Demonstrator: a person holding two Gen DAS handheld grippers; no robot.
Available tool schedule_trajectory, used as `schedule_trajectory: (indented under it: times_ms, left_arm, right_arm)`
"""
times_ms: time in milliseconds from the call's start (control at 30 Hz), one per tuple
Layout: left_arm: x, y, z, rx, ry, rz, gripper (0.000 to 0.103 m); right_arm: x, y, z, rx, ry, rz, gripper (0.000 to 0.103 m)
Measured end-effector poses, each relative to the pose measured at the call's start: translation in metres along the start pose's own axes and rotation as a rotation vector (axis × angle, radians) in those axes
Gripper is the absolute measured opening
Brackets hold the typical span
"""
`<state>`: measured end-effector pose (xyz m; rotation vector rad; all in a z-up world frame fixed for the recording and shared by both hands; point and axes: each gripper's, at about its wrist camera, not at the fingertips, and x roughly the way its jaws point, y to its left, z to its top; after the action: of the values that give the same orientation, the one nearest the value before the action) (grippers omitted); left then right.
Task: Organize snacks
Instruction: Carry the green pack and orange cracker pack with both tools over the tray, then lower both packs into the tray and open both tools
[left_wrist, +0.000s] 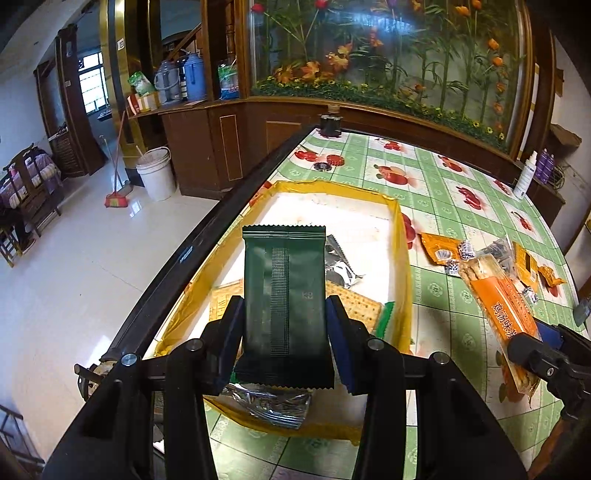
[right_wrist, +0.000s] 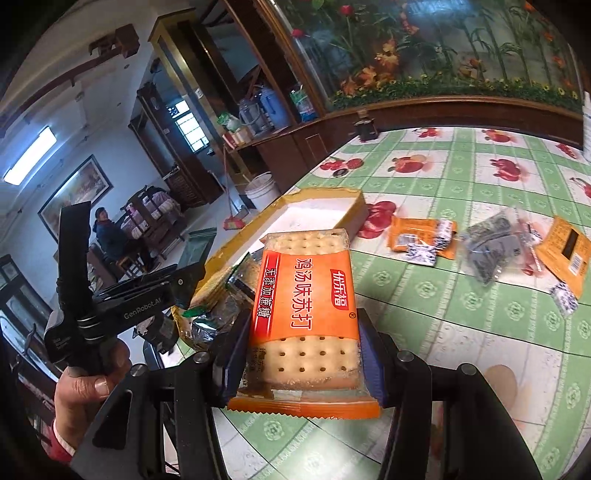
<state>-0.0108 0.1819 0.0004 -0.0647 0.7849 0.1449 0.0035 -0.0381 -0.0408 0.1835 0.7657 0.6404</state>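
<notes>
Both tongs are loaded, so the sorting is well under way but far from finished. The left tongs (left_wrist: 284, 314) are clamped on a dark green foil snack packet (left_wrist: 284, 291), pads pressing its two long sides, held above the near end of the shallow yellow-rimmed cardboard tray (left_wrist: 400, 236) that lies along the left edge of the counter with the green-checked fruit-print cloth (left_wrist: 461, 332). The right tongs (right_wrist: 303, 354) grip an orange-and-clear pack of soda crackers (right_wrist: 306, 314) by its sides, held over the counter just right of the tray's near corner.

Inside the tray, a few things already lie at the near end: a clear-wrapped stack of square crackers (left_wrist: 354, 306), a crumpled silver foil wrapper (left_wrist: 341, 273) and something with a green edge; the far half is bare white.

Still loose on the counter to the right, well apart from the tray: small orange sachets (right_wrist: 413, 236), a clear bag of dark seeds (right_wrist: 491, 247), a flat orange packet (right_wrist: 569, 251) and several tiny blue-and-white wrapped sweets (right_wrist: 421, 254).

By my judgement, perhaps a third is done; the two held packs go in next, then the scattered pile.
</notes>
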Motion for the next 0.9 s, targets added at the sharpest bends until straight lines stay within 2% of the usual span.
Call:
schedule_trajectory:
  times_ms: [500,900]
  left_arm:
    - [0.014,0.026,-0.002,-0.044,0.019,0.031,0.043]
    - [0.026,0.037,-0.006,-0.053,0.047,0.042,0.043]
  right_arm:
    - [0.052,0.029,0.018,-0.036,0.045,0.079,0.054]
    - [0.098,0.047,0.037,-0.06,0.079,0.089,0.054]
